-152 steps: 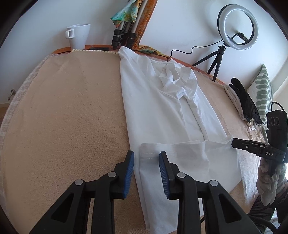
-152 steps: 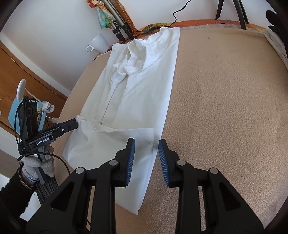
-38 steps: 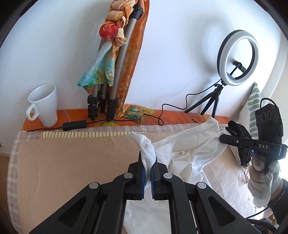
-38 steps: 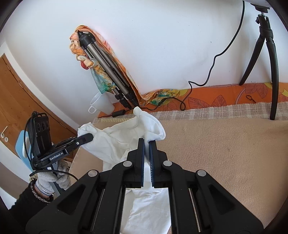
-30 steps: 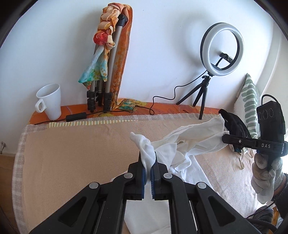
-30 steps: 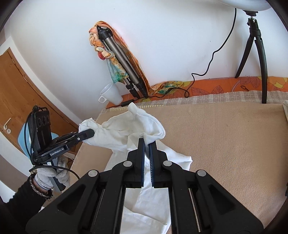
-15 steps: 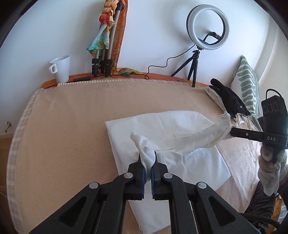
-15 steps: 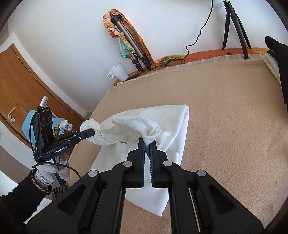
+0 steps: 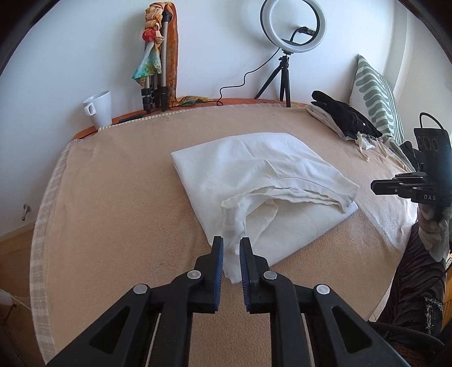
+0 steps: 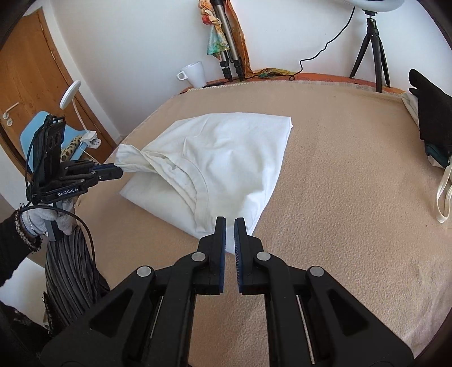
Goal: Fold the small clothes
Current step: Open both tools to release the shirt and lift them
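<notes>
A white shirt (image 9: 262, 175) lies folded in half on the beige blanket (image 9: 113, 197); it also shows in the right wrist view (image 10: 226, 158). My left gripper (image 9: 231, 248) has its jaws slightly parted around a bunched corner of the shirt at the near edge; in the right wrist view (image 10: 120, 172) the cloth still hangs from its tips. My right gripper (image 10: 230, 230) is slightly open at the shirt's near corner with a narrow gap and no cloth in it; in the left wrist view (image 9: 375, 187) it is off the shirt to the right.
A white mug (image 9: 99, 108), a tripod with scarves (image 9: 154, 70) and a ring light (image 9: 295, 25) stand along the back wall. Black gloves on a cloth pile (image 9: 343, 115) and a striped pillow (image 9: 373, 93) lie at the right. A wooden door (image 10: 31, 70) is at left.
Both grippers carried the shirt's far end toward me and laid it down over the near half. Both jaws have parted; the right gripper has let go of the cloth.
</notes>
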`<state>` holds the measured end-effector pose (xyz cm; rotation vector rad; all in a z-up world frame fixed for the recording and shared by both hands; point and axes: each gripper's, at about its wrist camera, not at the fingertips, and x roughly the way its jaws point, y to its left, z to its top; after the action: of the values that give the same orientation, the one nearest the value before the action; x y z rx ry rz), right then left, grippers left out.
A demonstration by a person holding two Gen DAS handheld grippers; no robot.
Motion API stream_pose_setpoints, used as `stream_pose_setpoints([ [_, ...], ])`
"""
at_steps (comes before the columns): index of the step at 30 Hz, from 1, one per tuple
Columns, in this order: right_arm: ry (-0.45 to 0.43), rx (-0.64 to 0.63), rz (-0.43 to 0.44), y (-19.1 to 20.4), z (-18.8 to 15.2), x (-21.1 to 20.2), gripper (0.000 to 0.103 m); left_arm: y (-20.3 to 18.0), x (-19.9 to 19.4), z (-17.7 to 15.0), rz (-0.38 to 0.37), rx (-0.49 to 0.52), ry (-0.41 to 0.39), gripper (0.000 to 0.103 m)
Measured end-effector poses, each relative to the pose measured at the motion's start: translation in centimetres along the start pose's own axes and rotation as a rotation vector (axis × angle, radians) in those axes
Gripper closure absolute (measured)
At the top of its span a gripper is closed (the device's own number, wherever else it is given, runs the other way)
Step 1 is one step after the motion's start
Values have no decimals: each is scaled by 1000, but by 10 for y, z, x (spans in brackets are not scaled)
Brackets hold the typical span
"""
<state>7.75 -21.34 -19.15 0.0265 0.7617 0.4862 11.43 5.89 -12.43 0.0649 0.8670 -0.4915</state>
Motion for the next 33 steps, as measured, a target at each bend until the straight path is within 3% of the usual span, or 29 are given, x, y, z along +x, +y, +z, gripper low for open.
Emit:
stream_pose_setpoints([
  [1, -3, 24, 6, -2, -2, -4, 92, 2, -6, -2, -4, -18, -8, 88],
  [3, 5, 102, 18, -11, -4, -9, 70, 10, -15, -2, -31, -80, -32, 84],
  [4, 7, 141, 34, -16, -4, -9, 67, 14, -17, -3, -38, -116, -30, 78],
  [10, 16, 520, 222, -56, -9, 11, 66, 49, 0, -6, -176, -456, 15, 75],
  [13, 9, 668, 314, -67, -14, 22, 66, 57, 12, -7, -184, -538, 28, 70],
  [15, 12, 672, 275, -66, -13, 28, 66, 62, 22, -8, -187, -585, 57, 63],
  [17, 34, 671, 251, -64, -14, 35, 66, 66, 31, -12, -206, -641, 84, 63],
  [20, 53, 699, 283, -60, -20, 42, 66, 63, 35, -14, -214, -646, 90, 70],
  [28, 70, 698, 266, -59, -20, 55, 69, 57, 34, -10, -172, -601, 65, 97],
  [30, 78, 687, 257, -58, -18, 57, 88, 54, 34, -8, -153, -579, 68, 100],
  [33, 72, 680, 263, -57, -18, 55, 96, 53, 29, -6, -126, -549, 56, 101],
])
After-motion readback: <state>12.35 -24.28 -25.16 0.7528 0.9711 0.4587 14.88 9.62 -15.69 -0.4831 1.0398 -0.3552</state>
